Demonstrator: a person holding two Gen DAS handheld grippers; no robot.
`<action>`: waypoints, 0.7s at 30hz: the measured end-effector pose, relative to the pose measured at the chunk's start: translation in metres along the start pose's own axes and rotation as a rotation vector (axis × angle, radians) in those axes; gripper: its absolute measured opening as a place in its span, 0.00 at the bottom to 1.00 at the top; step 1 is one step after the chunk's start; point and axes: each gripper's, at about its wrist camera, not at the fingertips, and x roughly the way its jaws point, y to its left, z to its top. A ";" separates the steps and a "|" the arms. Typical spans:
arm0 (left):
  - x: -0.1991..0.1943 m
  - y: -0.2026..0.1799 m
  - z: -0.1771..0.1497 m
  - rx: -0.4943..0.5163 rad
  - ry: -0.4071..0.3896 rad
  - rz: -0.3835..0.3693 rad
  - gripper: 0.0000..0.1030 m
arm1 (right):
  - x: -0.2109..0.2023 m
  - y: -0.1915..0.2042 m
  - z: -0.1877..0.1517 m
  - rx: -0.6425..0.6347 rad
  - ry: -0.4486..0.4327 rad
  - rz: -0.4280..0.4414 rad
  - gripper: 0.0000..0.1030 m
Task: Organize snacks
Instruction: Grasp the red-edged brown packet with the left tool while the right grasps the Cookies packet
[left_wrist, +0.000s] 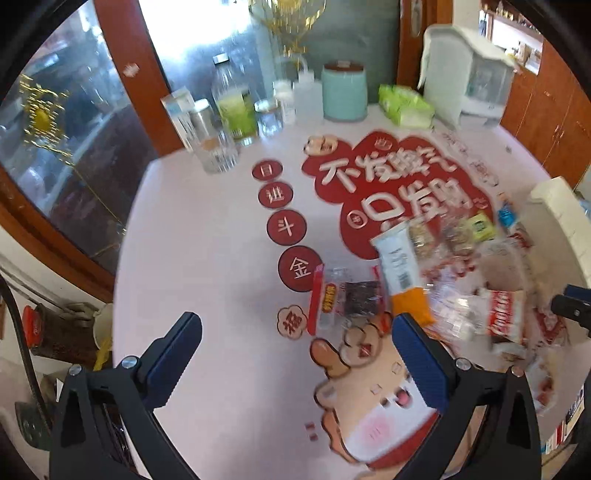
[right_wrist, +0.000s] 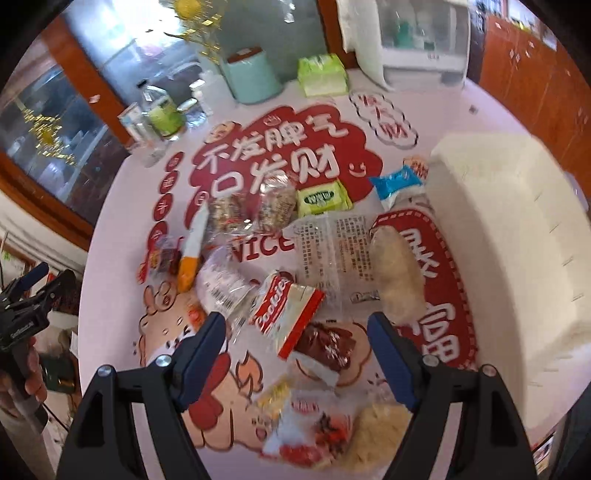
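Several wrapped snacks lie in a loose pile on the pink printed tablecloth (right_wrist: 258, 122). A red and white cookie pack (right_wrist: 286, 314) and a dark brown packet (right_wrist: 325, 347) sit between the fingers of my right gripper (right_wrist: 297, 325), which hovers open above them. A white and orange bar (right_wrist: 192, 251), a green packet (right_wrist: 323, 199), a blue packet (right_wrist: 397, 181) and a clear bag with a pale puffed snack (right_wrist: 397, 273) lie around. A cream storage box (right_wrist: 509, 236) stands to the right. My left gripper (left_wrist: 297, 328) is open over the cloth, left of the dark snack pack (left_wrist: 347, 299) and the bar (left_wrist: 400, 266).
Along the back stand glass jars and a bottle (left_wrist: 231, 99), a mint canister (left_wrist: 343, 92), a green wipes pack (left_wrist: 406, 105) and a white appliance (left_wrist: 469, 74). A glass cabinet door (left_wrist: 62, 140) is at left. A hand (right_wrist: 26, 373) holds the left gripper at the table's left edge.
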 end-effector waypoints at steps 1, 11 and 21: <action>0.018 0.001 0.004 0.012 0.014 -0.044 0.99 | 0.009 -0.001 0.002 0.015 0.013 0.005 0.77; 0.112 -0.033 0.007 0.204 0.166 -0.160 0.99 | 0.070 -0.001 0.008 0.064 0.121 0.027 0.68; 0.139 -0.035 0.016 0.093 0.245 -0.264 0.99 | 0.089 0.004 0.003 0.048 0.165 0.059 0.56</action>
